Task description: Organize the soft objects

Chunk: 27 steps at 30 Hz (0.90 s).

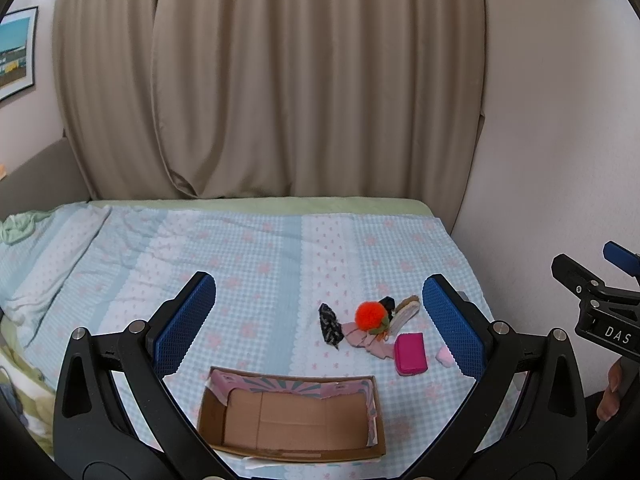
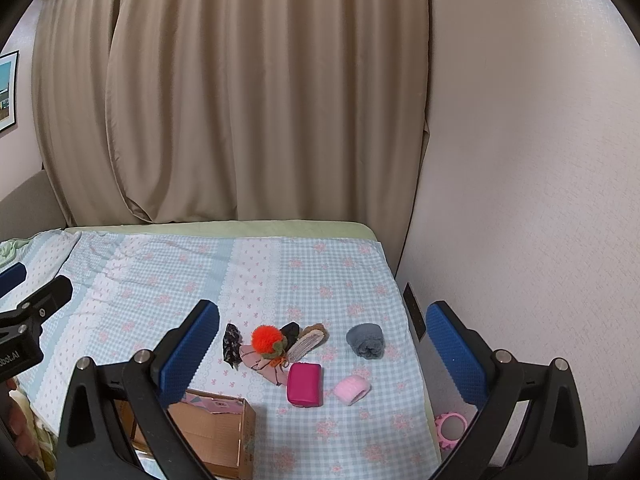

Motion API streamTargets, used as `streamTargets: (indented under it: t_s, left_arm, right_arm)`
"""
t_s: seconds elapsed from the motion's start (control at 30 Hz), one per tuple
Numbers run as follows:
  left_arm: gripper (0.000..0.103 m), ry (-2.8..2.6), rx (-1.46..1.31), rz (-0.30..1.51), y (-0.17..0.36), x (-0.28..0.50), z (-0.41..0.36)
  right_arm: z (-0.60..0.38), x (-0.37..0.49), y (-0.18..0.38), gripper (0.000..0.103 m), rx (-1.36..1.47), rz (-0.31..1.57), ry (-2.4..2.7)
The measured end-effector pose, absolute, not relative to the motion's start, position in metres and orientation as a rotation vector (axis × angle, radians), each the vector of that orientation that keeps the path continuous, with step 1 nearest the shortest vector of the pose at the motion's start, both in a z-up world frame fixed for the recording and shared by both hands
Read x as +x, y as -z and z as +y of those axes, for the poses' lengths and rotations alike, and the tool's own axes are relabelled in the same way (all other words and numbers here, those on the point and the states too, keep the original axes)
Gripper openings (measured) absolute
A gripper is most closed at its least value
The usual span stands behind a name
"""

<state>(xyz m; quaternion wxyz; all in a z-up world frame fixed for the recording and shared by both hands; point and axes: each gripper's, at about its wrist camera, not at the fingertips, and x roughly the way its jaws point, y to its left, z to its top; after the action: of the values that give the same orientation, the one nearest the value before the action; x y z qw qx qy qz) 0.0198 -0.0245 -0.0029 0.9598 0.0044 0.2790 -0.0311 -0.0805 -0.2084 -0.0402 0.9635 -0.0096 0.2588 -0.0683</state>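
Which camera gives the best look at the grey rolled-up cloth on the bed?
The right wrist view. There the grey rolled cloth lies in full sight on the bedspread, apart from the pink fuzzy band and the magenta pouch. In the left wrist view it does not show at all; it probably lies behind the left gripper's right-hand finger.

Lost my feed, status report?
Left gripper, right gripper open, empty. Brown cardboard box empty. Magenta zip pouch, fluffy orange pompom unsorted. Nothing blocking.
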Motion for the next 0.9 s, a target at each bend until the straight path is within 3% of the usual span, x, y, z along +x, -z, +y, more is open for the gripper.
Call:
streamTargets:
  t_s: [0.27,0.47,0.9]
  left_arm:
    - [0.103,0.070,-0.012,0.628,0.009,0.045,-0.023]
    - [0.103,0.086,-0.022,0.686,0.042,0.088,-0.045]
    - [0.103,0.197,0.029,0.885,0.201,0.212,-0.112]
  right_arm:
    - [-0.213,-0.067,0.038,0.103,-0.013,0.561,0.134]
    - [-0.236,-0.034,0.058,0.103,-0.002,0.595,0.145]
    - [-0.305,0.067,0.177,0.103,0.063,0.742,0.212]
